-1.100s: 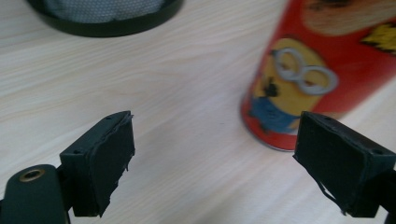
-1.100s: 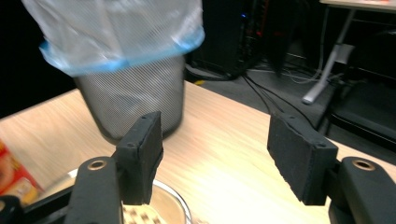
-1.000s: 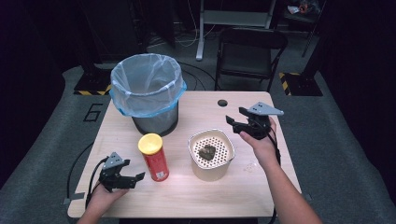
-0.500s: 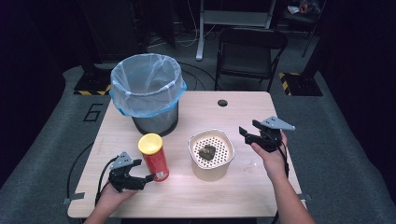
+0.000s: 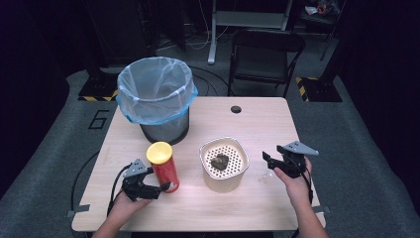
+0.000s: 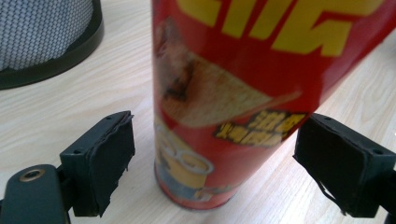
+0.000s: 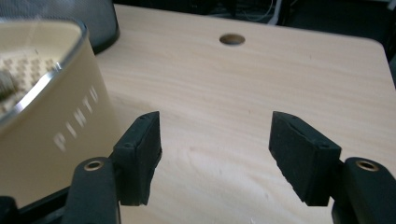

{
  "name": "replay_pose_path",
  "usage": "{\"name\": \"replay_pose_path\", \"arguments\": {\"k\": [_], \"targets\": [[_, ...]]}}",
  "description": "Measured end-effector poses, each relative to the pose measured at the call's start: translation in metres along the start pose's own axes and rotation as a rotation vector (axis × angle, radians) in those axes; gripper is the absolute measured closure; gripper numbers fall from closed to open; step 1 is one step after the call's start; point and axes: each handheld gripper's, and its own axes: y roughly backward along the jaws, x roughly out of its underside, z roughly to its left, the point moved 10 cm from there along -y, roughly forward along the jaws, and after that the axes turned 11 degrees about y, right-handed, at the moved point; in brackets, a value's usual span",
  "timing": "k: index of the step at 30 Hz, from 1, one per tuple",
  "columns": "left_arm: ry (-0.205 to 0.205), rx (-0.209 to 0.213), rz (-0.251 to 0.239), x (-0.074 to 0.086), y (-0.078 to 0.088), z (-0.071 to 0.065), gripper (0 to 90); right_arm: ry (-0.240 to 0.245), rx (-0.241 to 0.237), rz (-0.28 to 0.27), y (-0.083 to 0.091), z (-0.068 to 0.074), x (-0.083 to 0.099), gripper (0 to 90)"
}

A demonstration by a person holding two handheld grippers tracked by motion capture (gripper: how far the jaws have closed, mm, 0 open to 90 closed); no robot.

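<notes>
My left gripper (image 6: 212, 154) sits low at the near edge of the table (image 5: 277, 119), jaws spread either side of the upright red chip can (image 6: 243, 93) without touching it. My right gripper (image 7: 215, 154) hangs spread over bare wood, nothing between the jaws, just beside the cream strainer pot (image 5: 224, 164). Farther back stands the mesh bin (image 5: 157, 96) with its blue liner.

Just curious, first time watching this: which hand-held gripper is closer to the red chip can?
Left. The left hand-held gripper has the red chip can between its open jaws; the right hand-held gripper is beyond the cream basket.
</notes>
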Motion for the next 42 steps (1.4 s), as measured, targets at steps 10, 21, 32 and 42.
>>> {"name": "replay_pose_path", "arguments": {"k": [10,21,32,42], "targets": [[-0.024,-0.006,-0.001,-0.003,-0.011,0.0,12.6,-0.064,0.021,0.046,0.002,0.001,0.04,33.9],[-0.099,-0.045,-0.022,-0.004,-0.009,0.0,23.2,-0.035,0.029,0.07,-0.002,0.004,0.049,34.0],[-0.032,-0.027,-0.079,-0.017,0.012,0.001,23.5,-0.023,0.032,0.094,-0.006,0.003,0.057,33.9],[-0.023,-0.001,-0.035,-0.027,0.017,-0.008,23.5,0.016,0.01,0.125,-0.013,0.008,0.065,33.8]]}}
